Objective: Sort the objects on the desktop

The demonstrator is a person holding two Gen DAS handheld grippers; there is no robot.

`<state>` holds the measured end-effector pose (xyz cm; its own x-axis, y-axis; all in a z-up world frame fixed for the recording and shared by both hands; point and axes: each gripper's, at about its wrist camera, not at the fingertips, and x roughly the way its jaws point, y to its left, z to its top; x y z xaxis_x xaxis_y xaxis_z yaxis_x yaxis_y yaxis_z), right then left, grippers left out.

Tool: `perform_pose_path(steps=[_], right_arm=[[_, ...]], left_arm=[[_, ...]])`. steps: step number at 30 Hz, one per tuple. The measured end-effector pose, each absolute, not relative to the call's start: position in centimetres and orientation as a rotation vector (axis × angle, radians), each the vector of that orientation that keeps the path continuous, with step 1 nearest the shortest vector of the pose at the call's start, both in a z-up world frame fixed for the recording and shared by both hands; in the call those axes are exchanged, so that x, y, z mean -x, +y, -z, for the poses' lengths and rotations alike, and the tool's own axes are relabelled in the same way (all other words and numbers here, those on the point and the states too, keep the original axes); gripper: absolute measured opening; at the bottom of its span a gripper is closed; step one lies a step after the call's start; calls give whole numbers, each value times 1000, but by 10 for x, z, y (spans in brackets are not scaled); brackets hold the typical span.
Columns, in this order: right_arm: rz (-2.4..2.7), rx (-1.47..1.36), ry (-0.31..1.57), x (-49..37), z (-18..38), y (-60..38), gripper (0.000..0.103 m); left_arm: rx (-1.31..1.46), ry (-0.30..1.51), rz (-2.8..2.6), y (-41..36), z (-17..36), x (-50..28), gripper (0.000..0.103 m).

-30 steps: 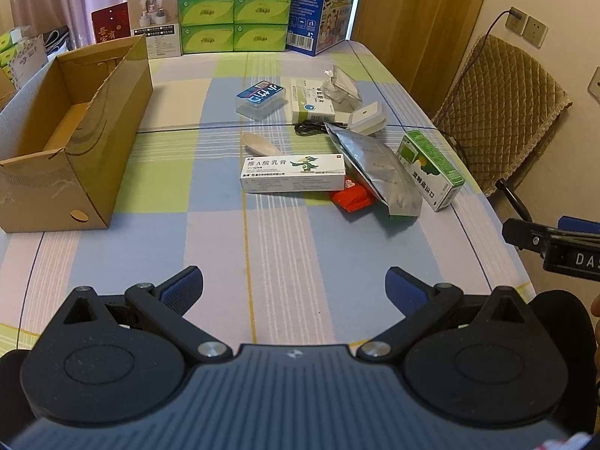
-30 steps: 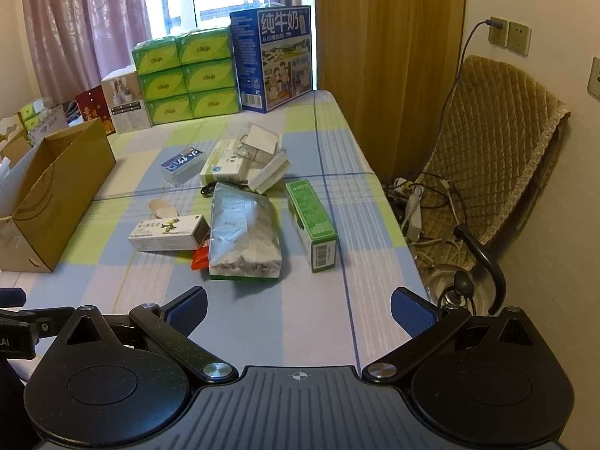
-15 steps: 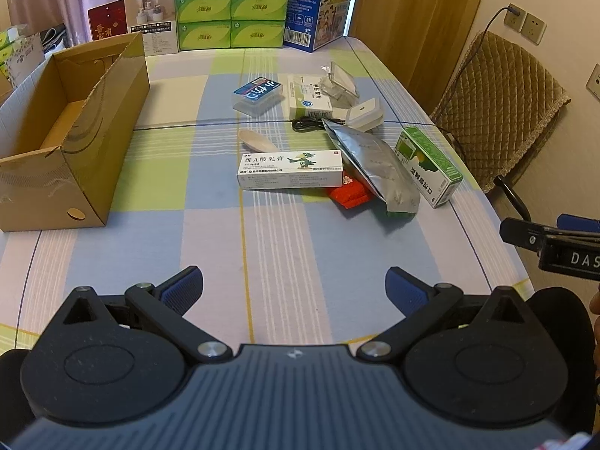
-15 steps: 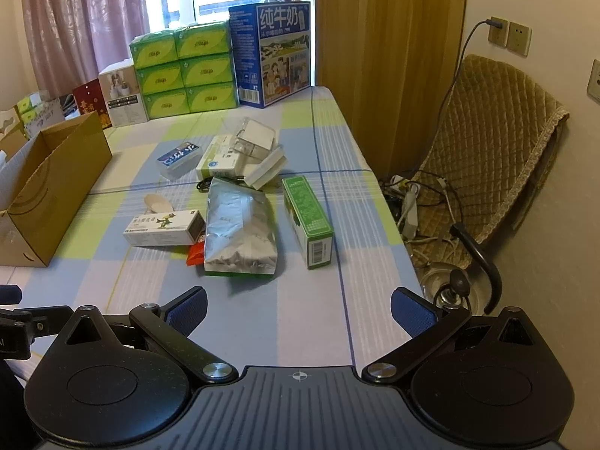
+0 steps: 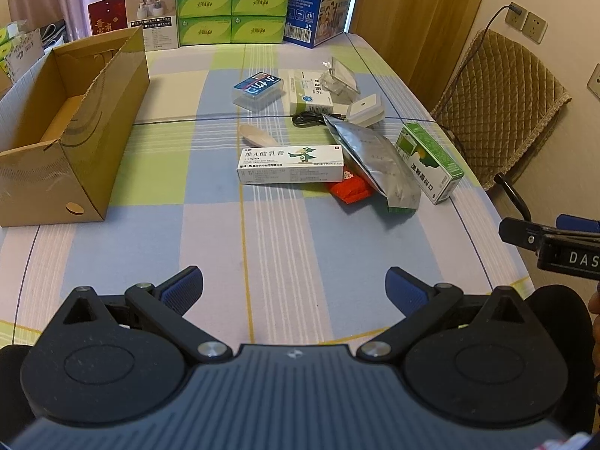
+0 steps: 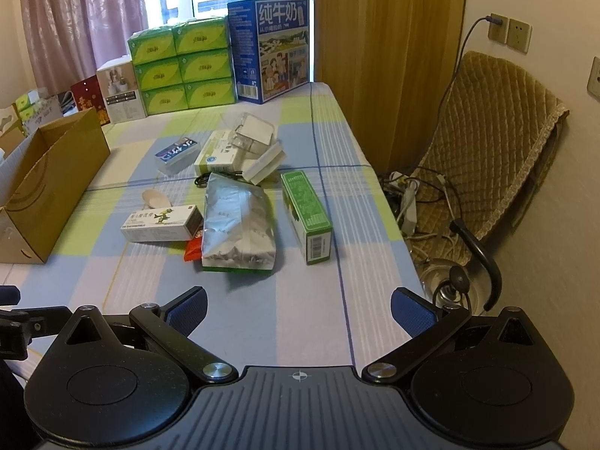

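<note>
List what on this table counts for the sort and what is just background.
For the job:
- cardboard box, open
- white ointment box
- silver foil pouch
- green carton
- red packet
- blue-labelled case
- white adapter and black cable

Just lying about:
- green tissue boxes stacked at the far edge
- blue milk carton
- quilted chair

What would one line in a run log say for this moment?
left tongs: open, empty | right tongs: open, empty | items: loose on table | cardboard box: open | stage: nothing picked up
</note>
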<state>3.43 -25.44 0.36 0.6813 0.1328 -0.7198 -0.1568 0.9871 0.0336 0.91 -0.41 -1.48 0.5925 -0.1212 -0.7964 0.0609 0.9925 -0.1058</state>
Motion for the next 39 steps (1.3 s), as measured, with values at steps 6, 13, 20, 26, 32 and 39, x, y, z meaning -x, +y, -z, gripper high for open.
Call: perform_pose_path(steps=[6, 13, 20, 26, 32, 39], right_arm=[[-159, 33, 814, -34, 0, -255, 101], [-155, 34, 822, -33, 3, -256, 101], [-141, 32, 825, -36, 7, -259, 101], [-160, -6, 812, -43, 5, -269, 101], [-175, 64, 746, -54, -2, -267, 101], [-300, 90, 787, -83, 0, -269, 101]], left_arm=[[72, 934, 106, -5, 17, -9, 102], [76, 940, 107, -4, 20, -8, 102], [83, 942, 118, -2, 22, -8, 102], [100, 945, 142, 3, 25, -16, 102], [40, 908, 196, 10, 26, -33, 102], [-131, 854, 313, 12, 30, -70, 102]])
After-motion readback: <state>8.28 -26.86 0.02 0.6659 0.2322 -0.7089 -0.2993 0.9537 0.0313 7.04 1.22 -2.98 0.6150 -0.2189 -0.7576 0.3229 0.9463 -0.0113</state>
